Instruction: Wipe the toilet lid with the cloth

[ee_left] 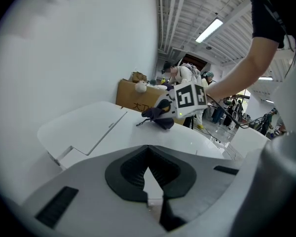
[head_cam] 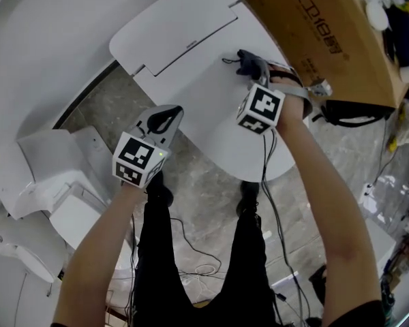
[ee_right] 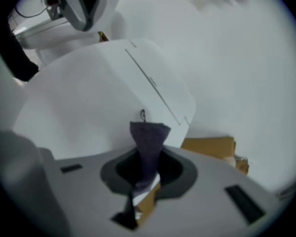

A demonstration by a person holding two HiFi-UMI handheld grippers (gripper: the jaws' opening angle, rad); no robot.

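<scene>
The white toilet lid [head_cam: 211, 114] lies closed below me, and the flat tank lid [head_cam: 170, 26] is behind it. My right gripper [head_cam: 253, 70] is shut on a dark purple cloth [head_cam: 247, 63], holding it over the far right part of the lid. In the right gripper view the cloth [ee_right: 148, 139] sticks out from between the jaws of that gripper [ee_right: 146, 169], with a small loop at its tip. My left gripper [head_cam: 169, 118] hovers at the lid's left edge, shut and holding nothing. From the left gripper [ee_left: 148, 149] the cloth [ee_left: 158, 118] shows across the lid [ee_left: 138, 137].
A cardboard box [head_cam: 327, 33] stands close on the right, beyond the lid. Other white toilet parts [head_cam: 48, 196] sit on the floor at the left. Cables [head_cam: 191, 257] trail over the marble floor beside the person's legs. A white wall rises behind the tank.
</scene>
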